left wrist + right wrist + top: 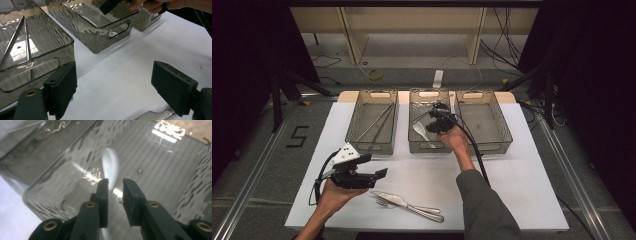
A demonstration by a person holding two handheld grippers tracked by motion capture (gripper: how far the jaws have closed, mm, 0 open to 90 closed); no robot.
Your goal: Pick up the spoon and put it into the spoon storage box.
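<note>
Three smoky clear bins stand in a row at the back of the white table (512, 190). My right gripper (438, 123) hovers inside the middle bin (428, 149), its jaws a narrow gap apart. A pale spoon (110, 162) lies blurred on the bin floor (160, 170) under and beyond the jaws; the same spoon (420, 131) rests flat in the high view. My left gripper (374, 166) is held low at front left, wide open with nothing between its jaws (125, 85). A knife (389, 198) and a fork (422, 211) lie near the front edge.
The left bin (372, 147) holds two long thin metal sticks (15, 37). The right bin (484, 122) has nothing in it. A tip of the cutlery (155, 115) shows just below my left gripper. Cables trail from both grippers.
</note>
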